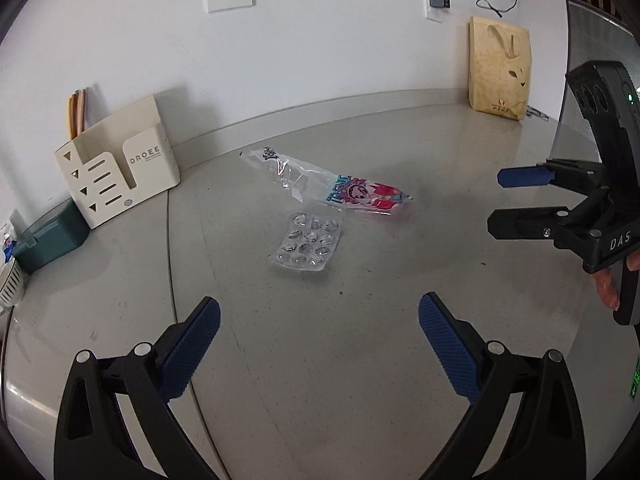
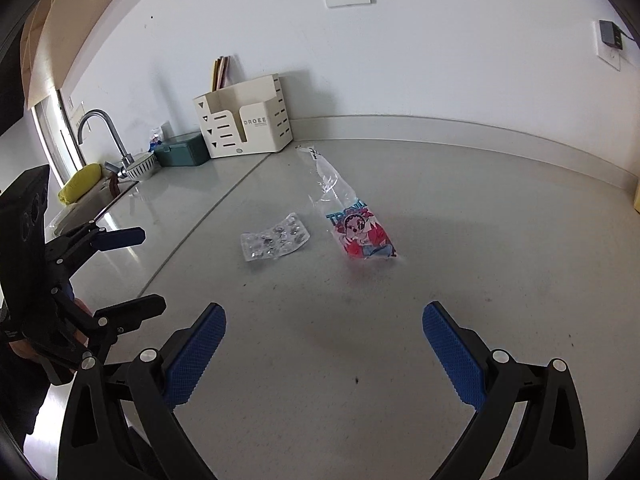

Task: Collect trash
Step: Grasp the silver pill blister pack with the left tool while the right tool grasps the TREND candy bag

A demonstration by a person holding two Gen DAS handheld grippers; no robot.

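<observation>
Trash-wise, the blister pack lies just beside the snack wrapper on the countertop; left gripper and right gripper gape wide, empty. I'd come in low, pinch an edge.

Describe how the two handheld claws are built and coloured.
Both match: the left claw and right claw have black plastic linkage arms with silver pivot pins and blue cross-hatched pads. The right claw's black body carries white "DAS" lettering and a small green light. No cables or sleeves visible.
</observation>
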